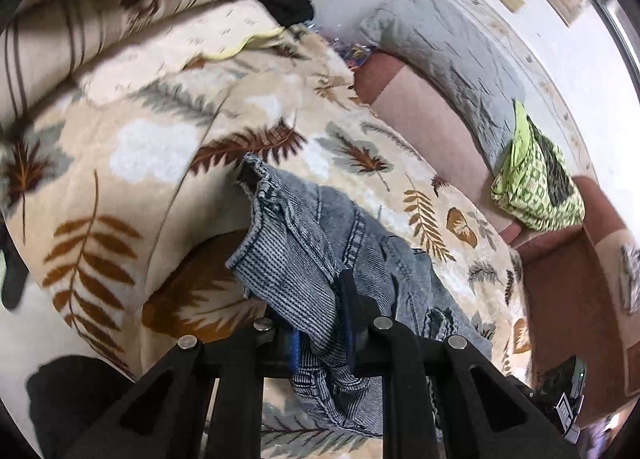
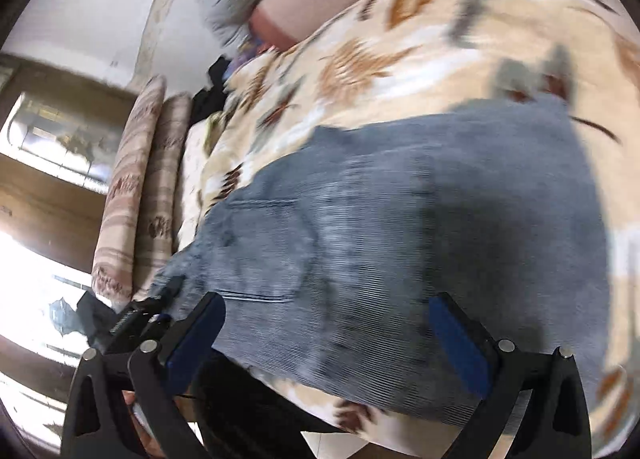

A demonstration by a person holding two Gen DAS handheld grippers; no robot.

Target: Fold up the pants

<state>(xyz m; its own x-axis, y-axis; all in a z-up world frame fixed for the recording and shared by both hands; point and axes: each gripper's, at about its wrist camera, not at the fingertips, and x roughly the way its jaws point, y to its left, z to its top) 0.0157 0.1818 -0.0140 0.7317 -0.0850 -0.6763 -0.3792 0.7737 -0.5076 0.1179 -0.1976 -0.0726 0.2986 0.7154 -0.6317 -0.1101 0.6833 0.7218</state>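
Left wrist view: your left gripper (image 1: 320, 323) has its jaws clamped narrow on a bunched fold of the blue jeans (image 1: 304, 243), lifted off the leaf-print blanket (image 1: 132, 163).
Right wrist view: your right gripper (image 2: 326, 339) hangs with jaws wide apart over the jeans (image 2: 400, 211), gripping nothing.
Writing: no readable label or brand in either view.

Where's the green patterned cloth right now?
In the left wrist view, the green patterned cloth lies bunched at the right, on the pinkish sofa back against the grey cushion, clear of the jeans.
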